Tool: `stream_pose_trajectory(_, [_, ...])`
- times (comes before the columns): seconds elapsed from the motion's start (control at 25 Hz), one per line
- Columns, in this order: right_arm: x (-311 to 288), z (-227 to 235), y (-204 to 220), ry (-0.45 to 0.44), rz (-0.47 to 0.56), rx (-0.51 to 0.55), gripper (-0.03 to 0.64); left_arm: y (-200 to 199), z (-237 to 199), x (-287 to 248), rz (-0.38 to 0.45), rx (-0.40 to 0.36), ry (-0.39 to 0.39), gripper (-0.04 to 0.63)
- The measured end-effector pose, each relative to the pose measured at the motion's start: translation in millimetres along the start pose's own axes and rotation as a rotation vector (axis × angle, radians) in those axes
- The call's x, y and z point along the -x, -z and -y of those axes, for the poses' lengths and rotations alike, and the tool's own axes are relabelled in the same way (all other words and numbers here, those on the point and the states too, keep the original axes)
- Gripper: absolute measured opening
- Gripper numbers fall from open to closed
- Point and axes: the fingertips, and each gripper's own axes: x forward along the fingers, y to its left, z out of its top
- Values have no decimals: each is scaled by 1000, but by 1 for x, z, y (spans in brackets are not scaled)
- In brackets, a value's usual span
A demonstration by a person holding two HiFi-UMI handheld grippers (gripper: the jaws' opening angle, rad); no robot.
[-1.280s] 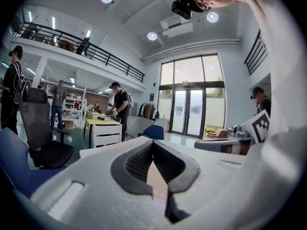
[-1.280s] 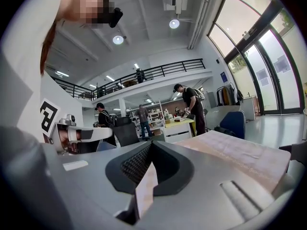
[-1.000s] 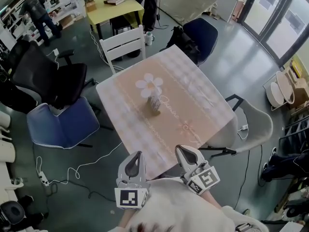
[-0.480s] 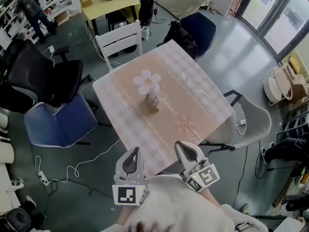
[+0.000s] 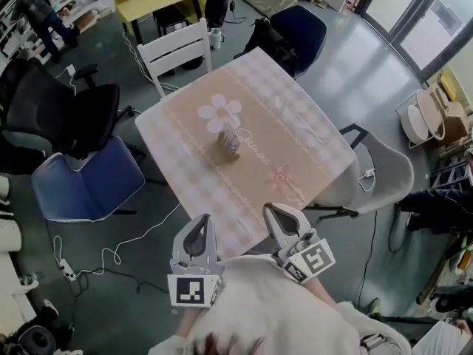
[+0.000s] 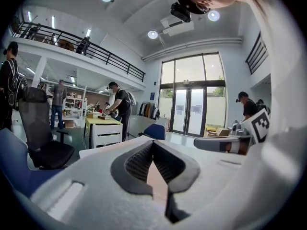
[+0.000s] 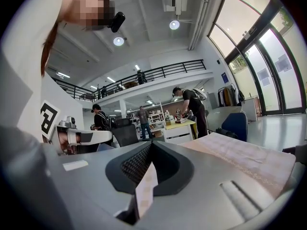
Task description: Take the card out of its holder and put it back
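Jaws sit clenched and empty on left hand-held gripper [image 5: 199,226] and right hand-held gripper [image 5: 275,214]. Both hover at near table [image 5: 299,135] edge. Card [image 5: 219,114] stands in holder [image 5: 231,144] mid-table.

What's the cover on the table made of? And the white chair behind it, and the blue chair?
The table cover looks like cloth: matte, printed in pale checks with a peach middle. The white chair seems to be painted wood, judging by its flat slats, though plastic is possible. The blue chair has a seat that looks like padded fabric, dull and without shine.
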Motion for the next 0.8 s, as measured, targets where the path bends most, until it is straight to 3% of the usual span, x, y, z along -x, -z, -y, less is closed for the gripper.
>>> stream_pose_trajectory(0.8, [-12, -4, 2, -13, -13, 19, -3, 1, -13, -3, 5, 24, -18, 2])
